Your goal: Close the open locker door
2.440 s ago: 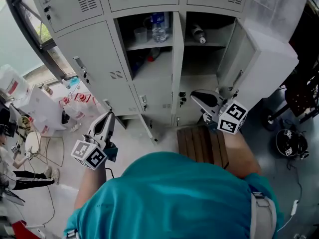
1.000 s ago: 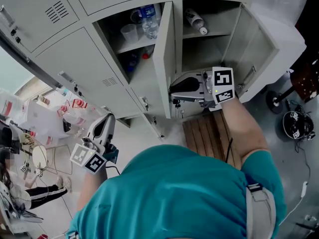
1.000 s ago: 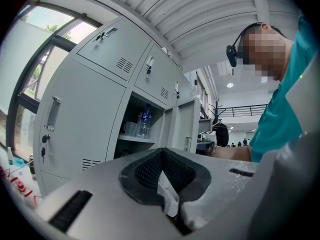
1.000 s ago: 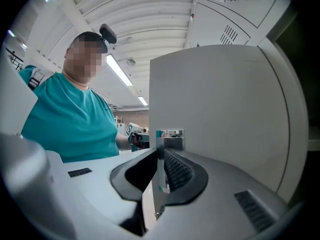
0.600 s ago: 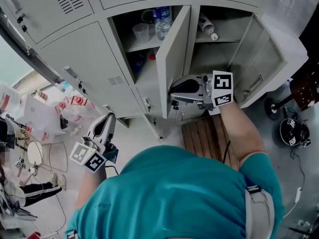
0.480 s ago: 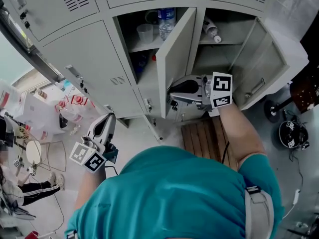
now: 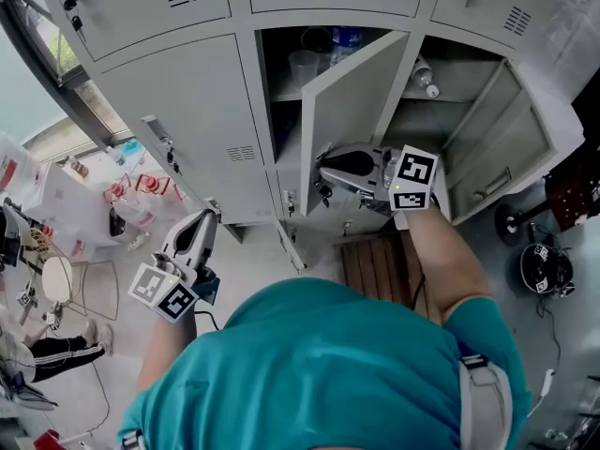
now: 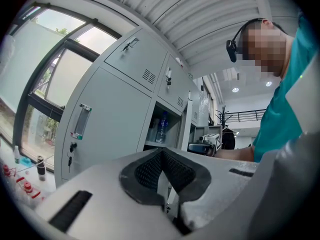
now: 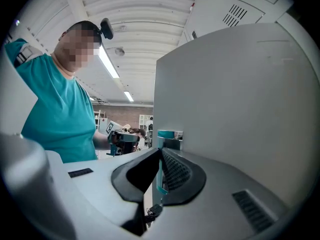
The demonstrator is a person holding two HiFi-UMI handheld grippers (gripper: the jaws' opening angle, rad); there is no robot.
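Observation:
The grey locker door (image 7: 342, 101) stands half open in front of its compartment. My right gripper (image 7: 322, 169) holds its free edge low down, arm stretched out level. In the right gripper view the door (image 9: 230, 99) fills the right side and its teal-topped handle strip (image 9: 164, 140) stands between the pads; the jaws (image 9: 160, 154) have just been closing on it. My left gripper (image 7: 199, 219) hangs at the lower left, away from the lockers, fingers together and holding nothing. In the left gripper view its tips (image 8: 161, 153) point at the locker bank.
A water bottle (image 7: 345, 39) and a cup (image 7: 302, 64) sit on the shelf behind the door. A second door (image 7: 497, 148) stands open at the right, with a bottle (image 7: 424, 75) lying on that shelf. A wooden pallet (image 7: 375, 265) lies by my feet; clutter (image 7: 122, 195) sits at the left.
The door has swung from nearly edge-on to half across its compartment, with the right gripper moving along on its edge. The left gripper stays low at the left.

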